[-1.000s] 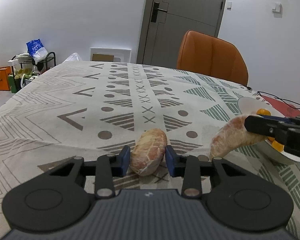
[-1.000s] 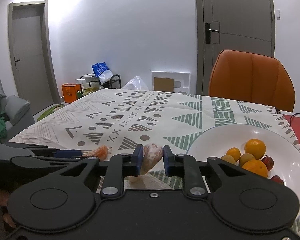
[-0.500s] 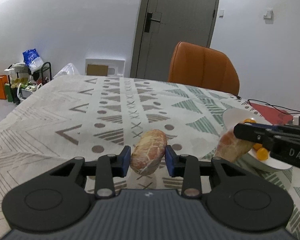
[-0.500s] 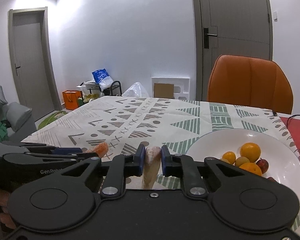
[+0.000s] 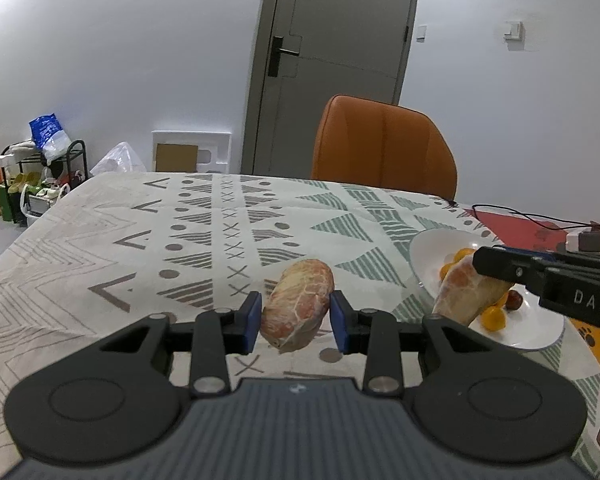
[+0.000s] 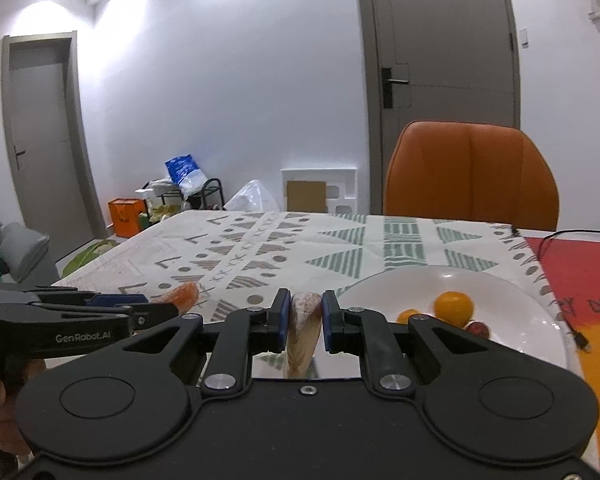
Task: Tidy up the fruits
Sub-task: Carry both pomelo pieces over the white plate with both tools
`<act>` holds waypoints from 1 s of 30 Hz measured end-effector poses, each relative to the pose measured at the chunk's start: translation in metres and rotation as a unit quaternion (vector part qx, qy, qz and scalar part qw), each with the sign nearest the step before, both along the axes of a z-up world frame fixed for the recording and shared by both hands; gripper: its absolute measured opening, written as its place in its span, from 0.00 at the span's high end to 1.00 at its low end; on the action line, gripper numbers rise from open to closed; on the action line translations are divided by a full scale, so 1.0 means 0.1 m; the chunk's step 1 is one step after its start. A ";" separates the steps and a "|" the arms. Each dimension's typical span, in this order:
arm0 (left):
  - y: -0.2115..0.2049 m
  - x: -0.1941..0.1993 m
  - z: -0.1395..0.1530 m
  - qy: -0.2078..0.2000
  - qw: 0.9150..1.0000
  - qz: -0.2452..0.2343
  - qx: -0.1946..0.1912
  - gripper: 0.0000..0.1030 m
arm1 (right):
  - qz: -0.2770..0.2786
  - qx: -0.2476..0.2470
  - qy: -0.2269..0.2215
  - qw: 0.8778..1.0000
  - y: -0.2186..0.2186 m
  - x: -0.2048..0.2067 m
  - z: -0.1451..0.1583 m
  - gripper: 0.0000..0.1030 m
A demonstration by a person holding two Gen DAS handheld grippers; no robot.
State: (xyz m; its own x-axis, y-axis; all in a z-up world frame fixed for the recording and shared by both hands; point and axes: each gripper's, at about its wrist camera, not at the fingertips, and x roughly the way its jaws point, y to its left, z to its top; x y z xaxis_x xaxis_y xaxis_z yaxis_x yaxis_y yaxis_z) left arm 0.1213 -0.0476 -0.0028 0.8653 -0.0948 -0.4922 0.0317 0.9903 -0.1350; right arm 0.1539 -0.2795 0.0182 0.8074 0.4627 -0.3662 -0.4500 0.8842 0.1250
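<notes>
Above the patterned tablecloth (image 5: 204, 240), both grippers are now lifted: the left gripper (image 5: 295, 318) pinches a mottled fruit (image 5: 298, 310), the right gripper (image 6: 303, 322) pinches another fruit (image 6: 302, 326) beside the white plate (image 6: 520, 292), so placing comes next.

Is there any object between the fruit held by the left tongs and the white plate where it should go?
Yes: the right tongs with their own fruit hang beside the white plate, on that path.

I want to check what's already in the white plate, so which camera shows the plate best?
The right wrist view: the plate lies open beside the right gripper, its oranges clear. In the left wrist view the plate sits at the edge, partly hidden by that gripper.
</notes>
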 end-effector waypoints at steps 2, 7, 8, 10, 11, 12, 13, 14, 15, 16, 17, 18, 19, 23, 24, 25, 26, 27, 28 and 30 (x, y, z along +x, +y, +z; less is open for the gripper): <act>-0.03 0.00 0.02 -0.003 1.000 -0.004 0.001 0.66 | -0.001 0.006 0.000 1.000 -0.06 0.01 0.02 0.86; -0.12 0.01 0.06 -0.008 1.000 -0.012 0.001 0.66 | -0.009 0.009 -0.010 1.000 -0.15 -0.01 0.09 0.86; -0.13 0.01 0.07 -0.009 1.000 -0.014 0.002 0.66 | -0.012 0.009 -0.012 1.000 -0.17 -0.01 0.10 0.86; -0.15 0.01 0.08 -0.010 1.000 -0.017 0.001 0.66 | -0.017 0.008 -0.015 1.000 -0.20 -0.01 0.12 0.86; -0.16 0.01 0.09 -0.011 1.000 -0.019 0.001 0.66 | -0.019 0.009 -0.015 1.000 -0.22 -0.01 0.12 0.86; -0.18 0.00 0.10 -0.012 1.000 -0.020 0.002 0.66 | -0.022 0.009 -0.016 1.000 -0.24 -0.01 0.13 0.86; -0.19 0.00 0.10 -0.013 1.000 -0.022 0.002 0.66 | -0.024 0.009 -0.017 1.000 -0.27 -0.01 0.13 0.86; -0.19 0.00 0.10 -0.013 1.000 -0.023 0.001 0.66 | -0.027 0.009 -0.018 0.999 -0.29 -0.01 0.14 0.86; -0.20 0.00 0.11 -0.013 1.000 -0.024 0.001 0.66 | -0.031 0.009 -0.020 0.999 -0.33 -0.02 0.14 0.86; -0.21 0.01 0.11 -0.013 1.000 -0.025 0.001 0.66 | -0.037 0.011 -0.020 0.999 -0.37 -0.01 0.15 0.86; -0.22 0.01 0.12 -0.014 1.000 -0.026 0.001 0.66 | -0.043 0.011 -0.021 0.999 -0.42 -0.01 0.16 0.86; -0.23 0.01 0.13 -0.014 1.000 -0.027 0.001 0.66 | -0.049 0.012 -0.022 0.998 -0.47 0.00 0.17 0.86; -0.24 0.01 0.13 -0.014 0.999 -0.028 0.001 0.66 | -0.055 0.012 -0.022 0.998 -0.51 0.00 0.17 0.86; -0.28 0.02 0.15 -0.017 0.999 -0.034 0.002 0.66 | -0.073 0.007 -0.022 0.997 -0.67 0.01 0.17 0.86; -0.30 0.03 0.15 -0.017 0.999 -0.036 0.002 0.66 | -0.077 0.008 -0.021 0.997 -0.71 0.01 0.16 0.86; -0.31 0.03 0.15 -0.017 0.999 -0.037 0.002 0.66 | -0.081 0.008 -0.019 0.997 -0.75 0.02 0.15 0.86; -0.33 0.03 0.16 -0.017 0.999 -0.039 0.003 0.66 | -0.083 0.008 -0.017 0.996 -0.77 0.02 0.14 0.86; -0.35 0.03 0.16 -0.017 0.999 -0.040 0.004 0.66 | -0.084 0.008 -0.016 0.996 -0.79 0.02 0.13 0.86; -0.36 0.04 0.16 -0.017 0.999 -0.041 0.004 0.66 | -0.086 0.007 -0.015 0.996 -0.81 0.02 0.12 0.86; -0.40 0.05 0.16 -0.017 0.999 -0.044 0.005 0.66 | -0.088 0.007 -0.012 0.996 -0.84 0.02 0.09 0.86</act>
State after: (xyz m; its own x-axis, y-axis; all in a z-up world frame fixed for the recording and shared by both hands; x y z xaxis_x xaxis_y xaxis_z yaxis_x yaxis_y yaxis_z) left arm 0.1259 -0.0872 0.0129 0.8699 -0.1661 -0.4644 0.1223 0.9848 -0.1233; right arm 0.1555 -0.3637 0.0277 0.8843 0.3188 -0.3412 -0.2919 0.9477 0.1289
